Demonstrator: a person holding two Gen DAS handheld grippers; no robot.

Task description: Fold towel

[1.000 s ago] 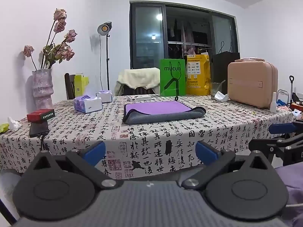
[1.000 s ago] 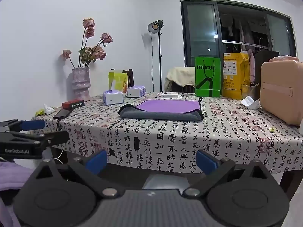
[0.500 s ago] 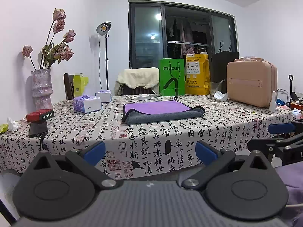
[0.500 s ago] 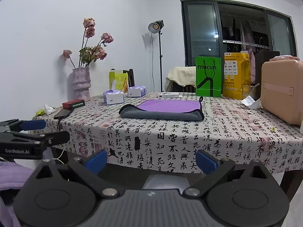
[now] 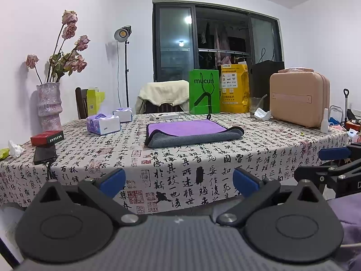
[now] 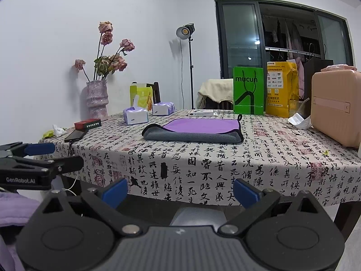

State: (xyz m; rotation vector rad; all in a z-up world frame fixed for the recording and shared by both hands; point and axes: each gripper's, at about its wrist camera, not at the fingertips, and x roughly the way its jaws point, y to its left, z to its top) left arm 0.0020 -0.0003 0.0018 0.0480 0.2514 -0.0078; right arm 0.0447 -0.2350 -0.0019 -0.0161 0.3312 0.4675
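Towel point(image 5: 191, 132), 1 item, purple face with grey underside and dark trim, lies folded flat near the middle of the table point(image 5: 225, 164) on a calligraphy-print cloth, at 12 o'clock from both grippers and well apart from them. Left gripper point(image 5: 178, 179) and right gripper point(image 6: 179, 192), 2 units with blue pads, sit below the near table edge, jaws spread wide and holding nothing. Around the towel: 2 tissue boxes point(image 5: 103, 124) at 10 o'clock, vase point(image 5: 49, 106) of dried roses at 9 o'clock, green bag point(image 5: 204, 91) at 12 o'clock, pink case point(image 5: 299, 98) at 2 o'clock.
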